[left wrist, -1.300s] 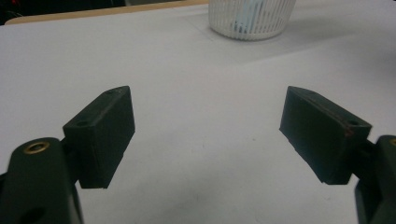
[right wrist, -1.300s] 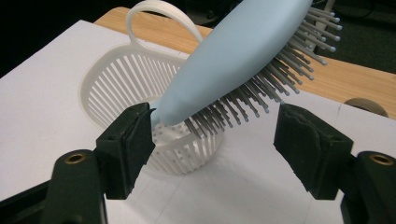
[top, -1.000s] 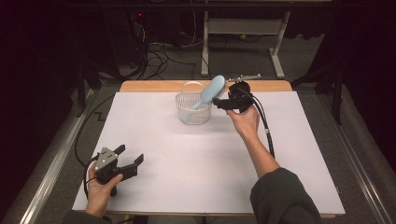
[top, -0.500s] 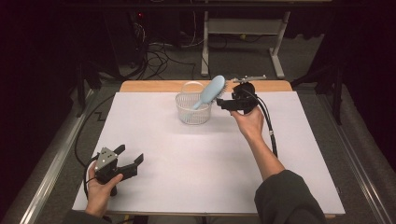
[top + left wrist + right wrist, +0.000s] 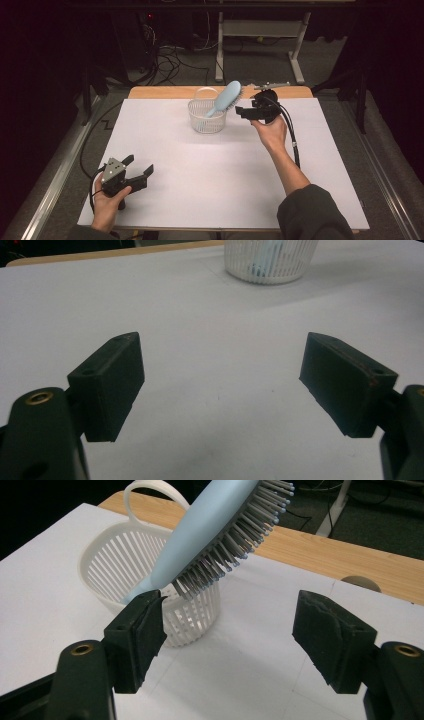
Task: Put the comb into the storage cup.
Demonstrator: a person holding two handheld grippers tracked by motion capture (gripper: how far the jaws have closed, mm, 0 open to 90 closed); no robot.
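White sheet (image 5: 220, 165) over wooden table (image 5: 165, 92), dark room, cables (image 5: 170, 55) behind, both hand-held grippers (image 5: 131, 173) (image 5: 239, 111) agape, empty.

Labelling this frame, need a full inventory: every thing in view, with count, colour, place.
hairbrush: 1, light blue with grey bristles, handle down in the basket, head leaning out over its rim
basket: 1, white slatted plastic, far centre of the table
table: 1, white top with a wooden far edge
cables: several, dark, on the floor beyond the table
metal frame: 1, grey, on the floor behind
left gripper: 1, black, near left, jaws open
right gripper: 1, black, beside the basket, jaws open
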